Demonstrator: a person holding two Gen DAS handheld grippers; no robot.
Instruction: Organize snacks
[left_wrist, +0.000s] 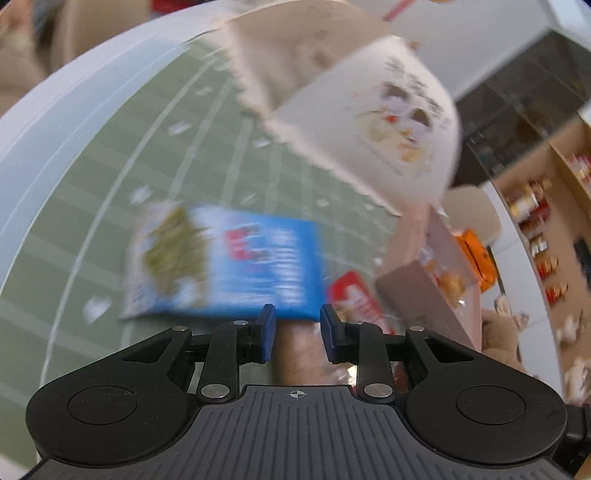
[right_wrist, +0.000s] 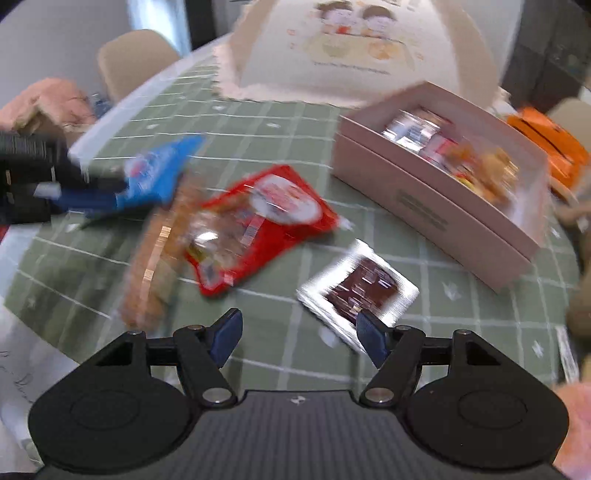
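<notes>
Between the pads of the left gripper (left_wrist: 297, 314) the edge of a blue snack packet (left_wrist: 240, 258) is clamped. The right gripper (right_wrist: 299, 325) stands apart and empty, near a silver packet (right_wrist: 358, 291) lying on the green checked cloth (right_wrist: 258, 354); farther off lie a red packet (right_wrist: 273, 214) and a pink box (right_wrist: 424, 206) holding snacks

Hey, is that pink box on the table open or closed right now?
Open. The pink box has no lid on top, and in the right wrist view wrapped snacks show inside it, lying below its rim.
</notes>
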